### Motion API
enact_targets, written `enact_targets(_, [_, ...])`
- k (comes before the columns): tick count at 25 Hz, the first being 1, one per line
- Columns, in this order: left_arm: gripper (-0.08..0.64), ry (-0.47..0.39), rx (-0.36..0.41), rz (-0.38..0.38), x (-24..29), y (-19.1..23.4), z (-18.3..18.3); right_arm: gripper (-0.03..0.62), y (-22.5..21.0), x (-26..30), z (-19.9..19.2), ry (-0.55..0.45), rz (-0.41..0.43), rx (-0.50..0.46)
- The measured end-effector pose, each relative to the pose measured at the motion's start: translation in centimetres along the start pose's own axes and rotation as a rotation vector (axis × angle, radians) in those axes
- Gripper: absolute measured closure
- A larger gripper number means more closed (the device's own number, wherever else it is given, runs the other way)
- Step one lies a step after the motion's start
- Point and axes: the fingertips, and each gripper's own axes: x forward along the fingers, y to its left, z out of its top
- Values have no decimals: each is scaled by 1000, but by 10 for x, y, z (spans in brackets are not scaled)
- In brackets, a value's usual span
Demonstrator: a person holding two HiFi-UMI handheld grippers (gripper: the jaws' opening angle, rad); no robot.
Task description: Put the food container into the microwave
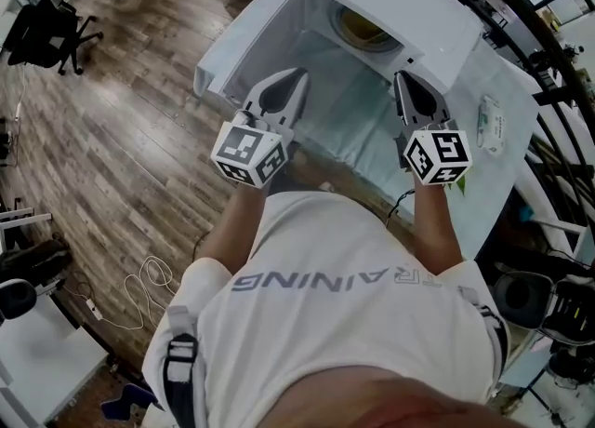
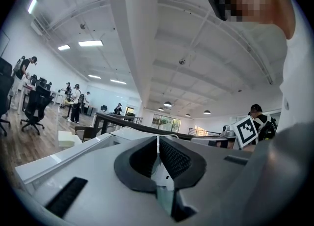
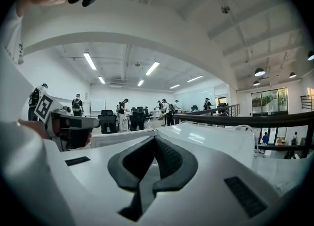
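Note:
The white microwave (image 1: 409,7) stands open on the table, its door (image 1: 246,35) swung out to the left. Inside it lies a round yellowish dish (image 1: 363,28); I cannot tell whether this is the food container or the turntable. My left gripper (image 1: 296,77) is raised in front of the open door, shut with nothing in it. Raised before the microwave's right part, my right gripper (image 1: 402,77) is also shut and empty. In the left gripper view the jaws (image 2: 158,139) meet and tilt up toward the ceiling. The right gripper view shows its jaws (image 3: 155,140) closed the same way.
The table (image 1: 344,128) has a pale blue cover. A white packet with green print (image 1: 490,124) lies at its right end. Wooden floor (image 1: 121,138) and office chairs (image 1: 46,35) are to the left, a dark railing (image 1: 548,35) to the right. People stand far off in the room.

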Motion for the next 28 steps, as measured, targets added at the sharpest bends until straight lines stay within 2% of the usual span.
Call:
enact_targets(13, [518, -1, 5, -25, -10, -23, 1, 569, 6, -30, 8, -14, -4, -2])
enact_targets(28, [518, -4, -1, 1, -25, -16, -2, 569, 25, -22, -4, 2, 35, -5])
